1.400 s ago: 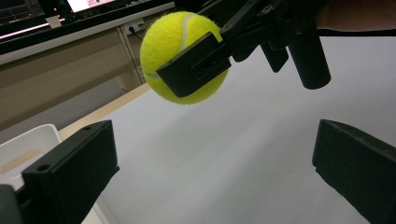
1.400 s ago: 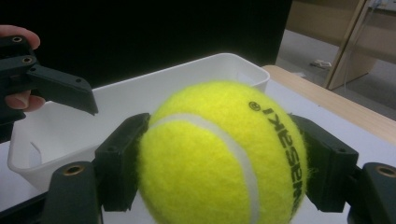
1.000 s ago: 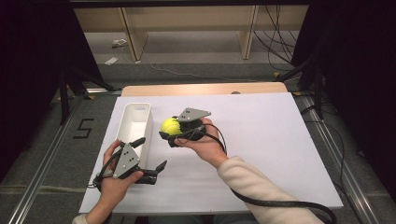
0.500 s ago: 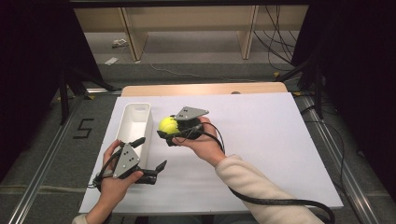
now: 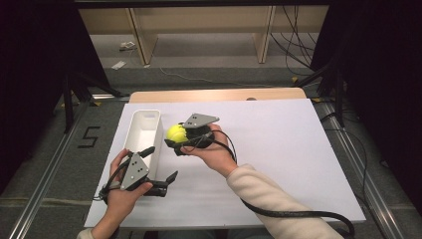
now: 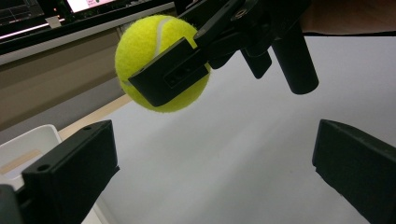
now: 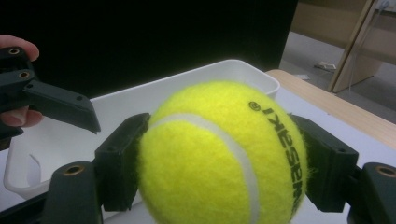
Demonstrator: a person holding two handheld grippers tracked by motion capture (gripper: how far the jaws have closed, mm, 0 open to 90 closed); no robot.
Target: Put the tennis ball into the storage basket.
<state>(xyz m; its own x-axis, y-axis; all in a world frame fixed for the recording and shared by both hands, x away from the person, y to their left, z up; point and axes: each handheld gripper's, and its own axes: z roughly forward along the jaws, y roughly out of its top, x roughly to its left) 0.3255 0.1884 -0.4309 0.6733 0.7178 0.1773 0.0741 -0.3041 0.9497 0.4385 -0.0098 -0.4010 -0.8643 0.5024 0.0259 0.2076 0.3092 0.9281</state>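
- A right gripper [image 5: 175, 141] clamps a yellow tennis ball [image 5: 176, 133], at 3 o'clock of a white bin [image 5: 144, 130], seemingly empty.
- The left gripper [image 5: 160, 163], jaws apart, sits at the bin's 6 o'clock.

- white sheet [image 5: 278, 149] covers table; wood edge [image 5: 214, 94] bare at far side
- shelf legs [image 5: 142, 40] beyond
- floor mark "5" [image 5: 89, 137] at left
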